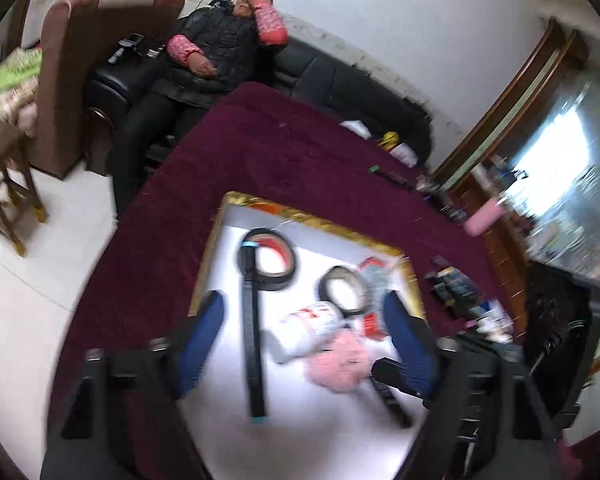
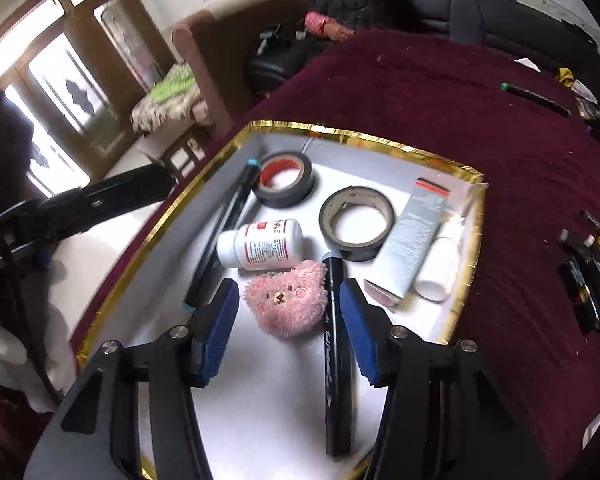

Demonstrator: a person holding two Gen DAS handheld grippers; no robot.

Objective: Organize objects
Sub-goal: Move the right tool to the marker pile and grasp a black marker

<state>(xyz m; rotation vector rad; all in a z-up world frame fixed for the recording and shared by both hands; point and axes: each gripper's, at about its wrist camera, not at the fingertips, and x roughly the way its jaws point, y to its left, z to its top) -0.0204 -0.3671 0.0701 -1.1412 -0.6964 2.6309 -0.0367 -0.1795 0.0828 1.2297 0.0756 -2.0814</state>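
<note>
my left gripper [image 1: 304, 320] and right gripper [image 2: 288, 312] both hung apart, gripping nothing, over the gold-rimmed white tray [image 2: 364, 140]. i judged lifting straight clear safest, not nudging the fluffy pink bear head [image 2: 288, 304].

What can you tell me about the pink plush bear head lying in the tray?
The pink plush bear head is a small fluffy piece with rounded ears, rosy cheeks and a stitched face turned upward. It lies flat on the white floor of the gold-edged tray, just below the white bottle and beside a black pen. No gripper holds it.
</note>
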